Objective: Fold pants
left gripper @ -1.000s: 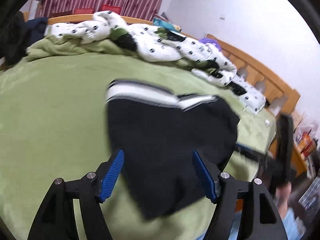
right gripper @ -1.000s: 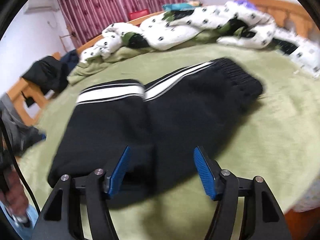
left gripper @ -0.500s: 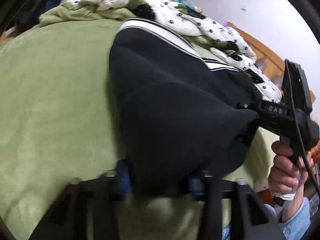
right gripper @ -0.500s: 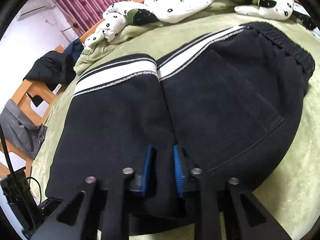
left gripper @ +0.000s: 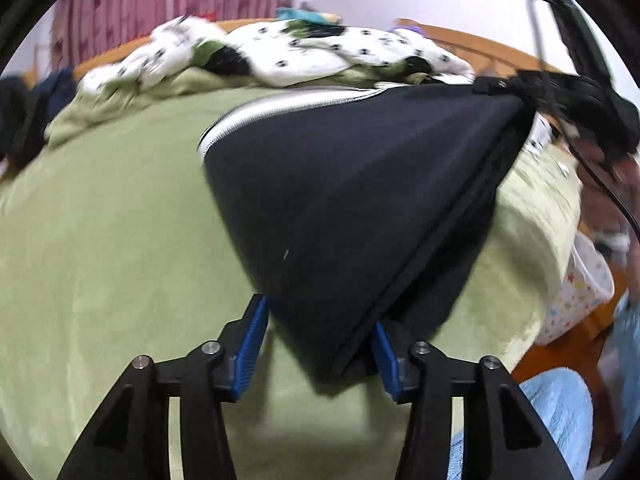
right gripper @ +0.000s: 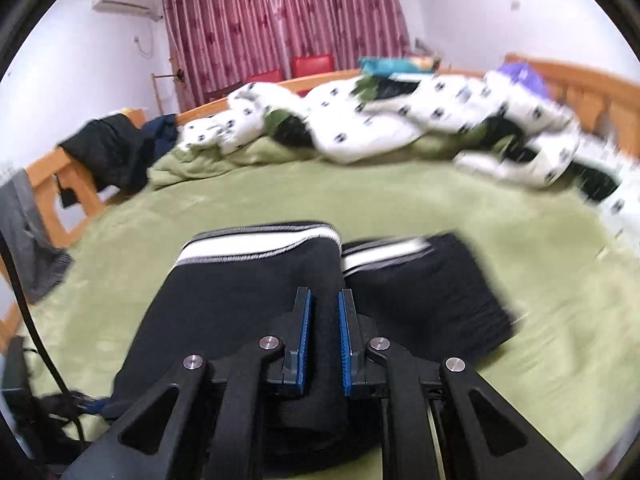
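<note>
Black pants (left gripper: 352,216) with a white side stripe hang lifted above the green bed, stretched taut between my two grippers. My left gripper (left gripper: 318,340) has its blue pads on either side of the pants' near corner and grips the thick fold. My right gripper (right gripper: 324,336) is shut on a pinched ridge of the pants (right gripper: 248,300); it also shows in the left wrist view (left gripper: 560,92) holding the far corner. The white-striped folded part (right gripper: 260,244) lies ahead on the bed.
A green blanket (right gripper: 400,208) covers the bed. A white spotted quilt (right gripper: 360,128) is heaped at the far side by the wooden bed frame (right gripper: 580,88). Dark clothes (right gripper: 108,152) hang on the frame at left. Red curtains (right gripper: 280,24) are behind.
Both grippers closed on the pants' near edge and lifted it off the bed. The cloth now hangs stretched between them, and the right gripper has risen higher.
</note>
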{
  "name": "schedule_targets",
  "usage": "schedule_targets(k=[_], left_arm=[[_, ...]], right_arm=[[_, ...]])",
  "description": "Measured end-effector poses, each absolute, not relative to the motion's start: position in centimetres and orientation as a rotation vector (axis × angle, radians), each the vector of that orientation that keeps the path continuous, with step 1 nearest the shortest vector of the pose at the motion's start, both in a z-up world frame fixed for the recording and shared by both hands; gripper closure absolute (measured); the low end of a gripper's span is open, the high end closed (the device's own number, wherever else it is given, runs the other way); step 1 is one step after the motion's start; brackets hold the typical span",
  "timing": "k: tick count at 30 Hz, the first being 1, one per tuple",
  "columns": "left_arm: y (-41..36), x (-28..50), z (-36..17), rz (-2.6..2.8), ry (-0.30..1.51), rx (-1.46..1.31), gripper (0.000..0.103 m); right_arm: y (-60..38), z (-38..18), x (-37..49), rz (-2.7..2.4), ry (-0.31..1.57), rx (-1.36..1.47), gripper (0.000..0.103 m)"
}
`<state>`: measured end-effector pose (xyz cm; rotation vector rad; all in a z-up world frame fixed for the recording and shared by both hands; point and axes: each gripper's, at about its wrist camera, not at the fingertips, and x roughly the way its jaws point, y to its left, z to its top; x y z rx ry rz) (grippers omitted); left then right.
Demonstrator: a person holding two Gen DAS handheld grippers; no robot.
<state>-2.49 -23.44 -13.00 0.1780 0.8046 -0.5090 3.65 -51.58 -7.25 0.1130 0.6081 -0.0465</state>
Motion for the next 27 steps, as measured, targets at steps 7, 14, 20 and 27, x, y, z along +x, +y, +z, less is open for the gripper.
schedule_targets(k=[7,14,20,27], left_arm=[[-25.5,-2.3,-13.5,-0.586,0.879,0.184,0.045],[-21.0,-2.5,-12.3,-0.694,0.896,0.005,0.044],[-19.1,2.7,-11.3,-0.638,0.916,-0.152,0.04],[-21.3,11.4,-15.3,-0.597,1.051,-0.307,0.04]], right_arm=[[-58.6,-14.4,3.9,-0.275,0.761,0.143,0.103],[-61.1,-14.9,2.5,-0.266,0.764,0.258,0.101],[-60.2,-11.4,4.5,-0.161,0.704,0.295,0.032],[-60.5,-13.6,11.0,-0.178,0.855,0.275,0.026]])
